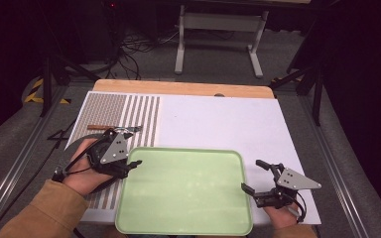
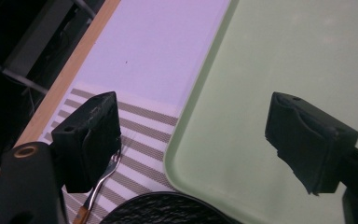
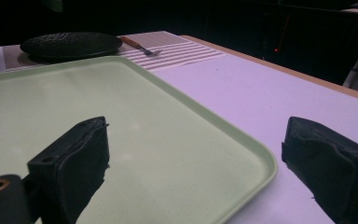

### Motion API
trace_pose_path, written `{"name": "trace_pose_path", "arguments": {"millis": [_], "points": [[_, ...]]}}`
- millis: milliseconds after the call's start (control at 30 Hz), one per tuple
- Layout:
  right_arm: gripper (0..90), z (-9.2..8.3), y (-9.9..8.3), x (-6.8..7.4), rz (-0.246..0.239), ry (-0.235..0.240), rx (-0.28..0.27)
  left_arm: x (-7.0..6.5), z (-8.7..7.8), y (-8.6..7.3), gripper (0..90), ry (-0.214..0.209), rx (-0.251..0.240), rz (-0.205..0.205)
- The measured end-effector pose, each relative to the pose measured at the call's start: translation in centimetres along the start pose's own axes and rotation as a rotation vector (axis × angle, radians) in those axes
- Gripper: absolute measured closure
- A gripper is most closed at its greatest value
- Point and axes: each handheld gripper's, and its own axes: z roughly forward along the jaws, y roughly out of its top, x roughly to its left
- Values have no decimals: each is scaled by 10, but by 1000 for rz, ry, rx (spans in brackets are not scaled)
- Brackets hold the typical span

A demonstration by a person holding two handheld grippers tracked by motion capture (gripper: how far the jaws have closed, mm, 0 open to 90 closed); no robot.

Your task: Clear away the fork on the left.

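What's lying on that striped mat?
On the striped mat lie a black plate and a fork. In the high view the left hand-held gripper covers the plate; whatever lies beneath the plate stays hidden.

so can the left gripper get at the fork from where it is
Probably yes: the left gripper hangs open beside the fork on the striped mat, nothing lying between them; the black plate sits just beside the fork.

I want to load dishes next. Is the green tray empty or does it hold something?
Empty. The green tray shows a bare surface in every view; the black plate and fork lie beside it on the striped mat.
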Motion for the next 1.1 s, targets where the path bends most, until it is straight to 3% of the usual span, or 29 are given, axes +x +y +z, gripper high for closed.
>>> {"name": "trace_pose_path", "arguments": {"millis": [200, 467, 567, 767, 900, 1100], "points": [[79, 0, 0, 0, 1, 0, -3, 8, 2, 4, 207, 33, 77, 78], [80, -1, -1, 0, -1, 0, 0, 24, 5, 2, 232, 41, 171, 137], [80, -1, -1, 0, -1, 2, 3, 31, 5, 2, 242, 27, 197, 145], [80, 0, -1, 0, -4, 3, 4, 42, 7, 1, 241, 46, 224, 151], [80, -1, -2, 0, -3, 0, 7, 50, 11, -1, 253, 47, 268, 168], [80, -1, -2, 0, -1, -2, 8, 59, 17, -6, 288, 49, 294, 198]]}}
